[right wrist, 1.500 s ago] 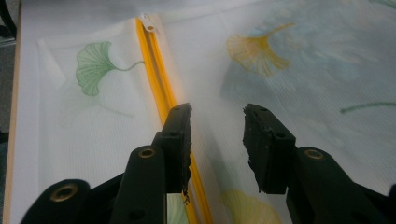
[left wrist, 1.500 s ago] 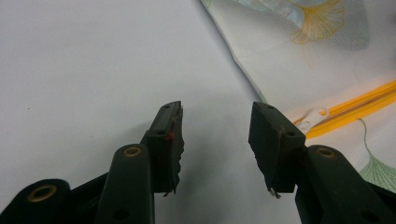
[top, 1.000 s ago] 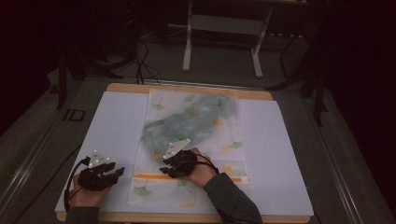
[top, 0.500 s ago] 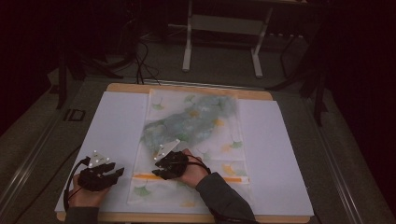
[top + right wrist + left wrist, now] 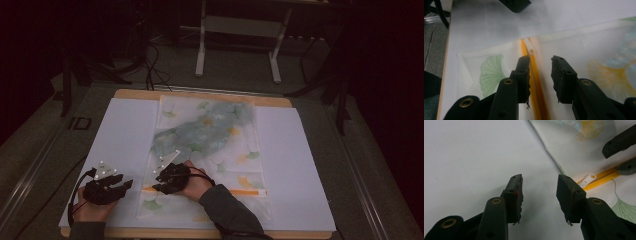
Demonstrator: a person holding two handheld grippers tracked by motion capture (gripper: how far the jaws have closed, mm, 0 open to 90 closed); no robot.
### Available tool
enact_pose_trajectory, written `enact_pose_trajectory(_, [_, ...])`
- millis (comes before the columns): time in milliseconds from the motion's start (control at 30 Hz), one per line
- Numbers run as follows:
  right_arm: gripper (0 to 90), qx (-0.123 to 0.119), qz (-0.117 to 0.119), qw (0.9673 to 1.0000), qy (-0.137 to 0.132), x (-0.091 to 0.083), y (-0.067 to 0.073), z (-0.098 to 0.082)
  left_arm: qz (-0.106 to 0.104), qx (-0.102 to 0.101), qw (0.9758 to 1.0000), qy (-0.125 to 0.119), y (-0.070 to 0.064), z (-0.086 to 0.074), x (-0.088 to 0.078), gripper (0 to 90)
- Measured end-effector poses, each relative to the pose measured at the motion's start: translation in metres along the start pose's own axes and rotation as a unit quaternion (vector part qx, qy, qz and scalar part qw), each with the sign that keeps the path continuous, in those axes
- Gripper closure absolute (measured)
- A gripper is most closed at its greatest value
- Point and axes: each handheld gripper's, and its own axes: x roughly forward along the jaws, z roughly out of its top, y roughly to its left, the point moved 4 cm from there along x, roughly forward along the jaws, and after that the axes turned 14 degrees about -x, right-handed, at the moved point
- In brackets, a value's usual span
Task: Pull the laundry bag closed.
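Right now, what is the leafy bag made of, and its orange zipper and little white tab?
The leafy bag looks like thin, matte woven fabric: fine weave, see-through patches. The orange zipper looks like smooth plastic tape, probably. The white tab seems glossy moulded plastic.

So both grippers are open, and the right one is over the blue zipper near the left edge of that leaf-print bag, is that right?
Nearly: the zipper is orange, not blue, as the right gripper view shows. Otherwise yes: the right gripper is open over it near the left edge of the leaf-print bag, and the left gripper is open too.
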Motion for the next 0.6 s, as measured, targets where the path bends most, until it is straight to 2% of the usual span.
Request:
enact_pose_trajectory(267, [69.6,-0.009,0.008,0.9999,0.009,0.015,0.003,0.012,0.001,0.000,1.0000,0.000,0.001,0.000,-0.001,55.8])
enact_pose_trajectory(467, [70.4,-0.007,0.018,0.9997,0.015,0.026,0.003,0.016,0.001,0.002,1.0000,0.000,0.001,0.000,-0.001,55.5])
enact_pose_trajectory(600, [77.0,-0.007,0.026,0.9994,0.020,0.031,0.005,0.016,0.001,0.002,1.0000,-0.001,0.001,0.000,-0.002,55.2])
